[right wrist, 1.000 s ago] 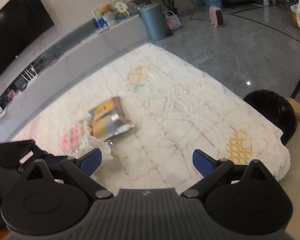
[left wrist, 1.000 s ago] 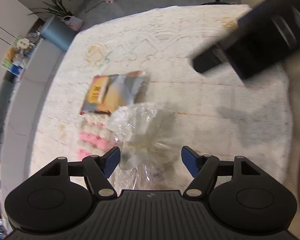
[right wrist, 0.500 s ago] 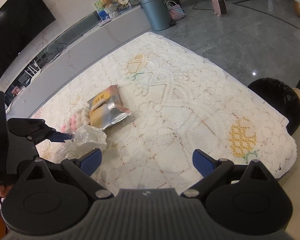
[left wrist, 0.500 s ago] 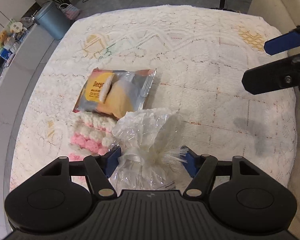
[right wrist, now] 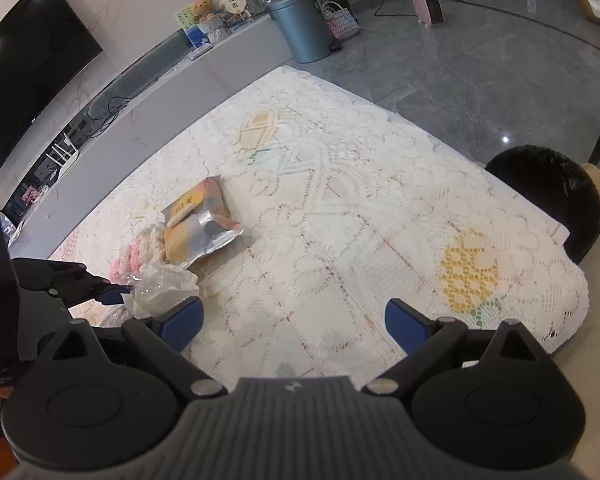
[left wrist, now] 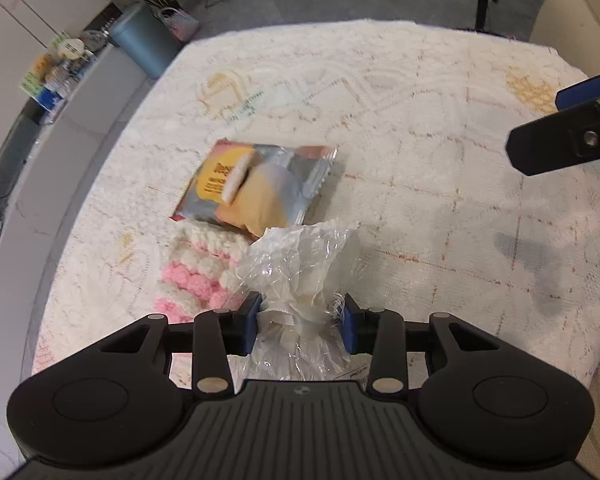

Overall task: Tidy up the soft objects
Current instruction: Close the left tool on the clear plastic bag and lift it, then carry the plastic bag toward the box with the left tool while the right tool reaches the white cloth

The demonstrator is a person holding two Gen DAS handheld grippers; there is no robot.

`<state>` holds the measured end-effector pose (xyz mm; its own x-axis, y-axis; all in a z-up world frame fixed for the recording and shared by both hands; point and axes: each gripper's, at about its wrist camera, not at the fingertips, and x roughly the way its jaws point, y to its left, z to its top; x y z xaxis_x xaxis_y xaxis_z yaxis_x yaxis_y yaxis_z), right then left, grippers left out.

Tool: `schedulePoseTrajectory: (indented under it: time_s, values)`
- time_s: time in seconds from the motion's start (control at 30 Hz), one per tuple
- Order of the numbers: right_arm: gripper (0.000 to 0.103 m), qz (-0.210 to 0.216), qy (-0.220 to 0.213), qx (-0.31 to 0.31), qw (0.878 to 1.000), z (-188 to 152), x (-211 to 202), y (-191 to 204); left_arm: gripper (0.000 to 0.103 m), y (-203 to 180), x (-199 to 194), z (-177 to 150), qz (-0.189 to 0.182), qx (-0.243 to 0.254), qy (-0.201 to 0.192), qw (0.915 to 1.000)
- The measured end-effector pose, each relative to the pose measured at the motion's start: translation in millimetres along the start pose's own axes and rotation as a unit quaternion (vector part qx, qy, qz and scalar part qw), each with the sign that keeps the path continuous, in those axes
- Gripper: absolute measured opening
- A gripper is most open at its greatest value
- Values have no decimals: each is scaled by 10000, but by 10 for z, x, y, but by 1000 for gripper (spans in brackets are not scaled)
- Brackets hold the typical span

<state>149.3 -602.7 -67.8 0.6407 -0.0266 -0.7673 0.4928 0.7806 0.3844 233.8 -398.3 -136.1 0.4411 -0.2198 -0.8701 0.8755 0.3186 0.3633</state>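
A clear plastic bag (left wrist: 304,264) of white soft stuff lies on the lace tablecloth (left wrist: 420,80) at the near edge. My left gripper (left wrist: 300,324) is closing on its gathered neck, and both blue pads press the plastic. Behind the bag lie a pink-and-white knitted piece (left wrist: 196,276) and a silver-and-orange snack packet (left wrist: 256,188). The right wrist view shows the bag (right wrist: 162,286), the packet (right wrist: 200,228) and the knit (right wrist: 140,248) at left. My right gripper (right wrist: 296,324) hovers open over bare cloth, nothing between its fingers.
A cream chair (left wrist: 572,28) stands at the table's far right corner. A black round seat (right wrist: 548,196) sits by the right edge. A blue-grey bin (right wrist: 300,28) and a low media shelf with a television (right wrist: 28,60) stand beyond the table.
The left jaws have narrowed from wide open onto the bag's neck. The right gripper has drawn back toward the right edge of the left wrist view.
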Motion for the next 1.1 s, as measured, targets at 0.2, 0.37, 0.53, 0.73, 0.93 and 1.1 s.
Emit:
schedulePoseTrajectory:
  time_s: [0.2,0.37,0.53,0.73,0.93,1.1]
  values:
    - [96,116,-111,-68,9998,13,-102,67,43,91,-372,-2,94,-368,-327,9987]
    - [96,84,-132,-186,9997,-4,-154,133,43,222,-827,-129,161,-909,-740,9930]
    - [96,113,-56,-278,9995,-36,-136,170,43,347,-1303,-402,323,-1787,-1145,9767]
    - [96,665,125,-434,9968,-121,-2,349,43,218,-1675,-1121,455,-3120,-1581,9357]
    - [96,1052,287,-1389,9843,-303,133,826,43,-51,-1619,-1773,262,-3949,-1618,9040]
    - [96,1022,281,-2243,9687,-588,343,1184,43,-155,-1546,-1963,349,-4249,-1625,8899]
